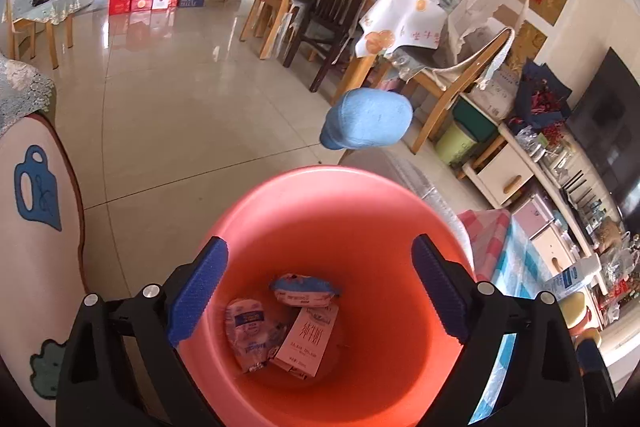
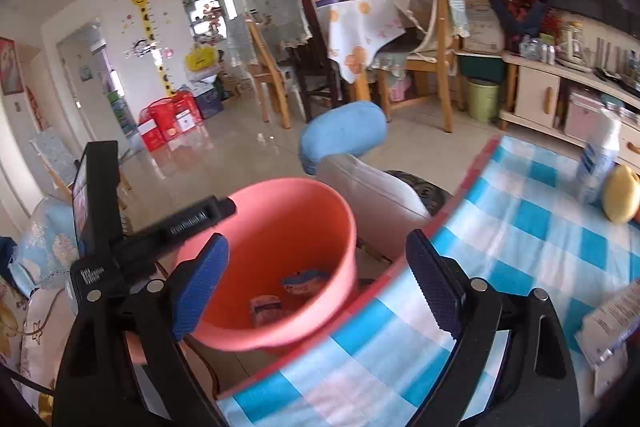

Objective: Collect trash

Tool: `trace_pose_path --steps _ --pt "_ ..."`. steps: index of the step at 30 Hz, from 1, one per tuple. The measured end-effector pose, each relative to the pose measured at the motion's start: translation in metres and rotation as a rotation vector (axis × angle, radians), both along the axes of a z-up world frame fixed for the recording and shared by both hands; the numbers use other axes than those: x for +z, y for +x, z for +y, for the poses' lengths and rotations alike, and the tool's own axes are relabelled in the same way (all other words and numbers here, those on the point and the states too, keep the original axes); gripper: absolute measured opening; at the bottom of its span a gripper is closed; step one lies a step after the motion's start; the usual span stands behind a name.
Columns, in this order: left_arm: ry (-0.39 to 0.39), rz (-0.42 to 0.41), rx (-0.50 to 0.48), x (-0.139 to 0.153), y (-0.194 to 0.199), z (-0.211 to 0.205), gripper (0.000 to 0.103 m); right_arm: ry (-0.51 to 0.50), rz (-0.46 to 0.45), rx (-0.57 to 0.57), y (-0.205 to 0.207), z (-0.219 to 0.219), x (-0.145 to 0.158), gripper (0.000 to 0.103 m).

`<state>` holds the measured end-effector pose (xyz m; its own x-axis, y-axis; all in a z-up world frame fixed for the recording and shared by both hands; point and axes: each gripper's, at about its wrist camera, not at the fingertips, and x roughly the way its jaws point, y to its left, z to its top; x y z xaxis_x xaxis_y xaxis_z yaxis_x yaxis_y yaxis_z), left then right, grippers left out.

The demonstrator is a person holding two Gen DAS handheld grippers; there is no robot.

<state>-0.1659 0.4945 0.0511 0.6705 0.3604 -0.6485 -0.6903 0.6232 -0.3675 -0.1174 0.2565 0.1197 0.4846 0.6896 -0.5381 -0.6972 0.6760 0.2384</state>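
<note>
Left gripper [image 1: 320, 291]: I see its jaws spread wide, with nothing between the blue pads [image 1: 198, 291]. They hang directly above the mouth of the bucket.

Right gripper [image 2: 318, 285]: here too the jaws stand wide apart and hold nothing. The left pad is over the near rim of the bucket, the right pad over the edge of the bench.

Bucket [image 1: 360, 211]: salmon-pink, upright on the floor, beside the bench. In the left view it fills the space between and ahead of the jaws.

Trash: three pieces lie at the bottom of the bucket, below the left jaws: a white and blue wrapper [image 1: 250, 335], a small blue and white packet [image 1: 304, 291], and a pink carton [image 1: 306, 343]. They lie close together; I think they touch.

Bench [image 2: 520, 219]: covered with a blue and white checked cloth, to the right of the right jaws. A bottle [image 2: 596, 163] and a yellow round thing [image 2: 622, 195] stand at its far side; the view there is blurred.

Blue slipper [image 1: 366, 125]: beyond the bucket, ahead of both jaws.
</note>
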Motion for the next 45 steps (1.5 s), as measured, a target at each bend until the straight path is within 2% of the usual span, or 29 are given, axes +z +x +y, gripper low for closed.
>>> trace_pose_path --steps 5,10,15,18,23,27,31,33,39,45 --pt "0.037 -0.110 -0.031 0.006 -0.001 -0.015 0.092 -0.032 0.009 -0.065 -0.011 -0.037 -0.010 0.094" --pt "0.085 -0.238 -0.102 0.014 -0.001 -0.041 0.093 -0.086 0.002 -0.105 -0.027 -0.065 -0.022 0.094" --pt "0.153 -0.287 -0.202 0.022 0.006 -0.068 0.095 -0.115 -0.005 -0.130 -0.045 -0.091 -0.032 0.095" --pt "0.195 -0.283 -0.244 0.025 0.009 -0.085 0.095 -0.125 -0.014 -0.143 -0.054 -0.103 -0.034 0.095" --pt "0.278 -0.206 -0.300 0.028 0.016 -0.115 0.095 -0.122 -0.024 -0.175 -0.065 -0.126 -0.036 0.095" --pt "0.252 -0.162 -0.326 0.026 0.021 -0.126 0.095 -0.127 -0.022 -0.200 -0.074 -0.143 -0.040 0.095" --pt "0.244 -0.163 -0.370 0.022 0.017 -0.135 0.095 -0.128 -0.031 -0.231 -0.082 -0.161 -0.043 0.095" --pt "0.261 -0.168 -0.388 0.021 0.013 -0.143 0.095 -0.131 -0.038 -0.247 -0.085 -0.168 -0.045 0.095" --pt "0.323 -0.106 -0.444 0.015 0.012 -0.167 0.095 -0.146 -0.069 -0.261 -0.094 -0.180 -0.048 0.095" --pt "0.366 -0.078 -0.509 0.014 0.003 -0.191 0.095 -0.161 -0.117 -0.270 -0.103 -0.191 -0.049 0.095"
